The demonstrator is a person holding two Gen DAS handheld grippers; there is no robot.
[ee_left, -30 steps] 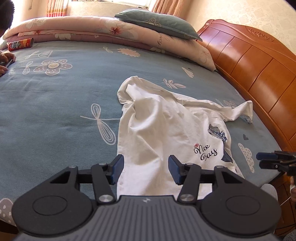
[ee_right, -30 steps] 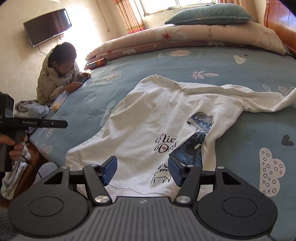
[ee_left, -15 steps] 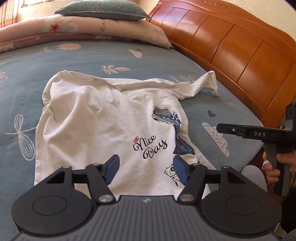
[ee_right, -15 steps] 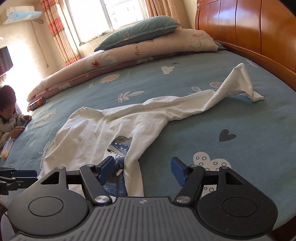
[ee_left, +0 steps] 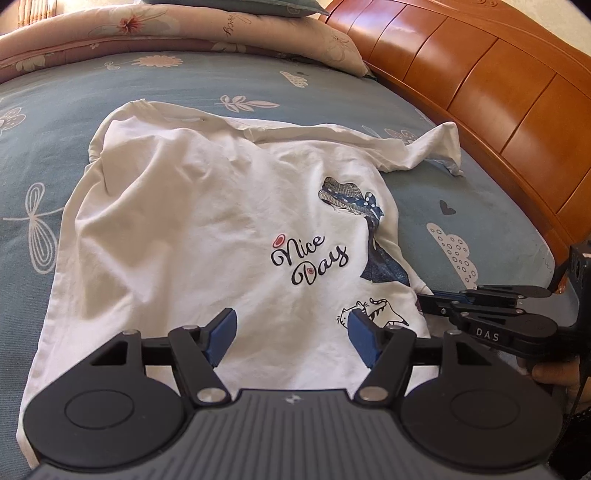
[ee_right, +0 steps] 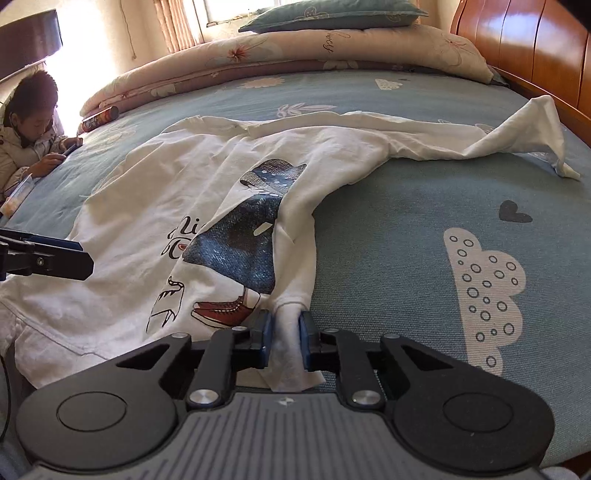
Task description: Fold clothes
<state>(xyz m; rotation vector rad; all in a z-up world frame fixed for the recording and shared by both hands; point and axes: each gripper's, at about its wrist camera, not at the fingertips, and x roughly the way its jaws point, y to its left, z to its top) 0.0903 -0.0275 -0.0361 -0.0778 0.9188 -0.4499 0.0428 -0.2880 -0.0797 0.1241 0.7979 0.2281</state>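
Pinching the hem corner of the white T-shirt point(ee_right: 221, 192), right gripper point(ee_right: 284, 332) has just clamped shut on cloth. Left gripper point(ee_left: 291, 332) hovers spread; shirt runs toward 12 o'clock.

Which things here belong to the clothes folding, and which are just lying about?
For the job:
- white T-shirt
- right gripper, shut on its hem
- left gripper, open above it

Lying about:
- pillow
- rolled quilt
- snack can
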